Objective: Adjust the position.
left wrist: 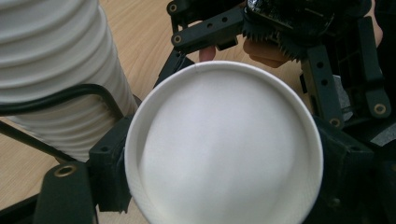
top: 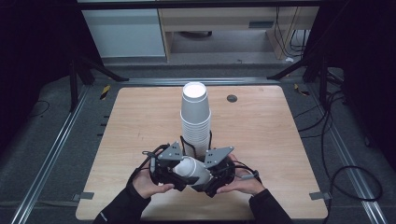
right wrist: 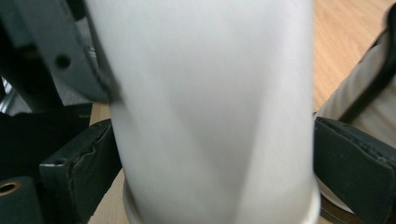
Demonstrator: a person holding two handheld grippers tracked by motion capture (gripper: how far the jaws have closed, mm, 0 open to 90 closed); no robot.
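A single white paper cup [top: 192, 170] lies on its side just above the table's front, held between both grippers. My left gripper [top: 181, 176] is shut on its sides, and one round end of the cup [left wrist: 224, 149] faces that gripper's camera. My right gripper [top: 208, 179] is shut on the same cup [right wrist: 210, 116], a black jaw on each flank and the rolled rim low in its view. Just behind stands a tall stack of white cups [top: 195, 116] in a black wire holder [top: 183, 142]. The left gripper view has that stack [left wrist: 51, 60] at upper left.
The wooden table [top: 261, 130] has a small dark round grommet [top: 232, 98] near its far edge. Metal rails run along both sides of the table. Cables [top: 341, 172] lie on the floor at right. A cabinet and a desk stand beyond the table.
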